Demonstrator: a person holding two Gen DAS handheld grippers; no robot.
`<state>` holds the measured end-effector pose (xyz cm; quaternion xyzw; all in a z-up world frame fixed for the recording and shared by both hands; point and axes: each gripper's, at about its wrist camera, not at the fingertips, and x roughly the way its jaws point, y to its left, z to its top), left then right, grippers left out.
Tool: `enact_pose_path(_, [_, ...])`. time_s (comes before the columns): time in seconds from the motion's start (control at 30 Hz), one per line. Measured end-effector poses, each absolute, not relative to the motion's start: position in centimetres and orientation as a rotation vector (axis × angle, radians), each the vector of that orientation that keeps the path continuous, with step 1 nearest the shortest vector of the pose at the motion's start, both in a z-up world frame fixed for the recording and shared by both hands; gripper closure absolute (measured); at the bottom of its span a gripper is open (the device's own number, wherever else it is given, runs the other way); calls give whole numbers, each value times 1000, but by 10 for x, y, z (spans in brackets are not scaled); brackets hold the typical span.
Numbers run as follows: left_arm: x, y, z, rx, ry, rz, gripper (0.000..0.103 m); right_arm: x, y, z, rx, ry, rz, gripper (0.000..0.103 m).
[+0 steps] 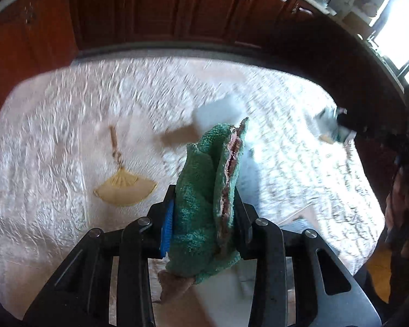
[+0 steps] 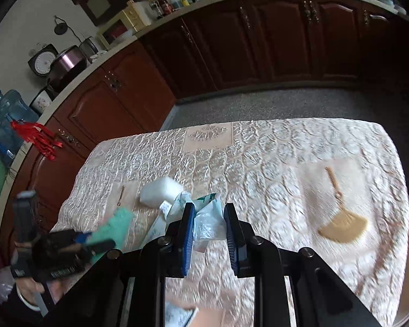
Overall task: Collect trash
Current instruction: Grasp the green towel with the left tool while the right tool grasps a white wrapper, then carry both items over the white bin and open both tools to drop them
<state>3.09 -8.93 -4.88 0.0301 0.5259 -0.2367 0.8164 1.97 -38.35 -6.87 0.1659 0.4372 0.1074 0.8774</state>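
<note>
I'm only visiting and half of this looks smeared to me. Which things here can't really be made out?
- Left wrist view: the white lump behind the green cloth is blurred and partly covered by it.
- Left wrist view: the right gripper is smeared at the table's far right.
- Right wrist view: print on the crumpled wrapper is unreadable.
- Right wrist view: the left gripper is motion-blurred.

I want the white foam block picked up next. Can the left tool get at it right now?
Probably not: the left tool is shut on the green cloth. The white foam block lies uncovered on the table.
</note>
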Motion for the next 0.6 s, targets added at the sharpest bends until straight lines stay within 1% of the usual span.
enact_pose_path(0.3, [10, -145, -3, 123, 1017, -554, 69, -32, -412, -52, 351, 858, 181, 82])
enact_pose_path(0.6, [-15, -214, 21, 200, 961, -623, 69, -83, -468, -43, 374, 811, 82, 82])
